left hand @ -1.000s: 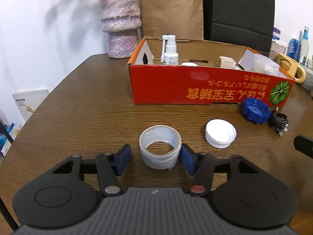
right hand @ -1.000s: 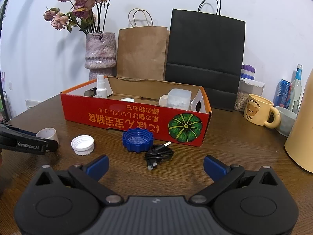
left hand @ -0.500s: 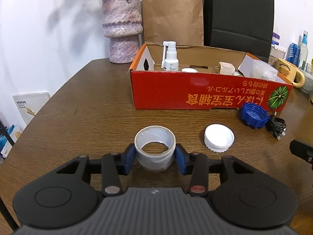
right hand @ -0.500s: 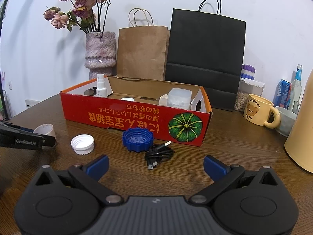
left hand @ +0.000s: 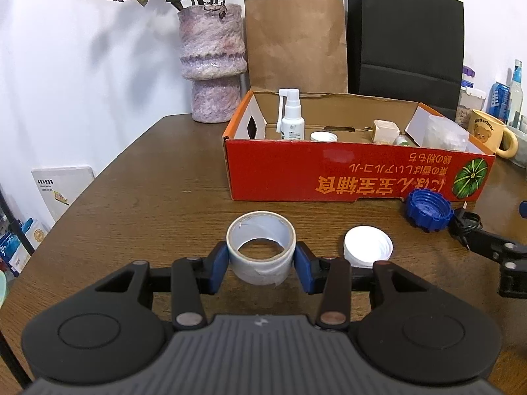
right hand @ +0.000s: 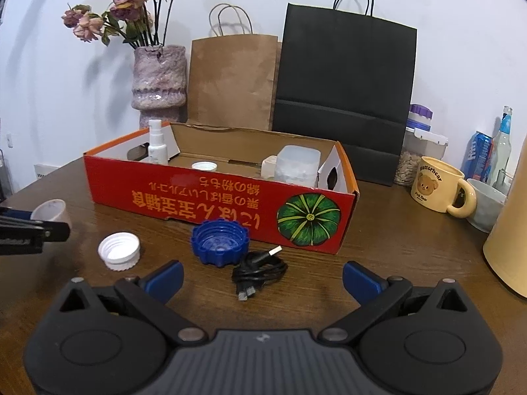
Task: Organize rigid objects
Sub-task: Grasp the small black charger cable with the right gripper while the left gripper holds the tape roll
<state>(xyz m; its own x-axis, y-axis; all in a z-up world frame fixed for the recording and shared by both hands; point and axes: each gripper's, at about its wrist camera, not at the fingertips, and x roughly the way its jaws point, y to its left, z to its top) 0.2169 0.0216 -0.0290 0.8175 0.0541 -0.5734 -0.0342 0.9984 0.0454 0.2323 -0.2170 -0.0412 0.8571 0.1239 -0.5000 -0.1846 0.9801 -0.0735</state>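
Left claw (left hand: pixel 261 261): closed on the roll of tape (left hand: pixel 261 250), a blue pad flat against each side of it; the jaws have just been closing on the roll, which stands between them.
Roll of tape: sits dead centre between the left claw's pads, its hole facing up, so its axis runs upright and the pads squeeze across its round wall; whether it has left the table (left hand: pixel 138 204) I cannot tell.
Right claw (right hand: pixel 262 281): jaws spread wide, nothing between them.
Red box (left hand: pixel 359 177): straight ahead of the left claw and a little to the right, open top, its near wall facing the claw; a spray bottle (left hand: pixel 291 118) and other small items already stand inside.
Relation that matters: the box lies beyond the held roll, so I judge the next move to be a lift up and forward over that near wall.
White cap (left hand: pixel 368 246): just right of the left claw's right pad, on the table.
Blue cap (right hand: pixel 219 242) and black cable (right hand: pixel 258 271): just ahead of the right claw, which is nearer to them than the left.
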